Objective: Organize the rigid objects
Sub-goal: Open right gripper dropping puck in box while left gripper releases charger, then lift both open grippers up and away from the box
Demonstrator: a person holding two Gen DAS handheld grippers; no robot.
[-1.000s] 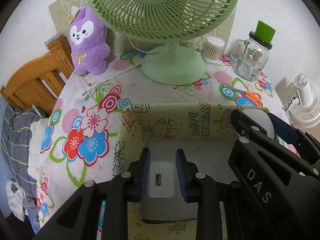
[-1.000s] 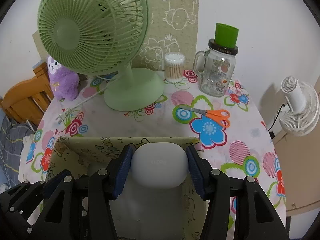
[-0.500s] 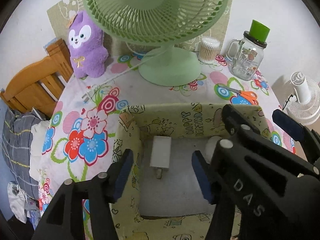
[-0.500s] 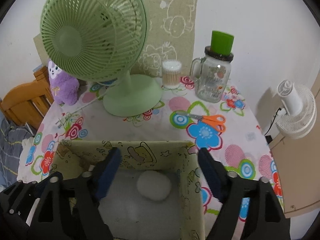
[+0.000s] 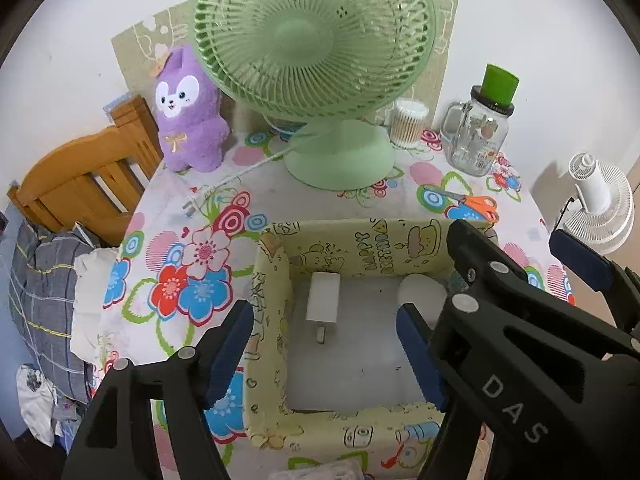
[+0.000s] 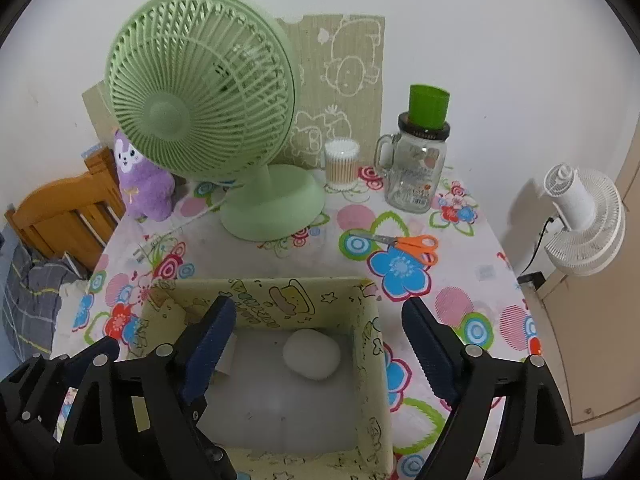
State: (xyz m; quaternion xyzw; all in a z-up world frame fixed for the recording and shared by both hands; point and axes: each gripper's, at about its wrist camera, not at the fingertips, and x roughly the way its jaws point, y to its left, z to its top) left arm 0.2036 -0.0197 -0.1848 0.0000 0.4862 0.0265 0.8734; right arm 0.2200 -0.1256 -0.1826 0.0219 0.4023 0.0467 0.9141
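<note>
Left edge: wooden chair, partly cut off; purple plush rabbit on the flower-print tablecloth.
Left gripper: jaws wide apart, just been opening, nothing between the pads; poised over the box.
Box: yellow cartoon-print open cardboard box, near wall cut by the frame.
Box contents: white rectangular charger plug at left; white rounded pebble-shaped case at right, half hidden behind the right gripper in the left view.
Right gripper: jaws spread, just been opening, empty.
Behind: pale green desk fan; orange-handled scissors; glass jar mug, label illegible.
</note>
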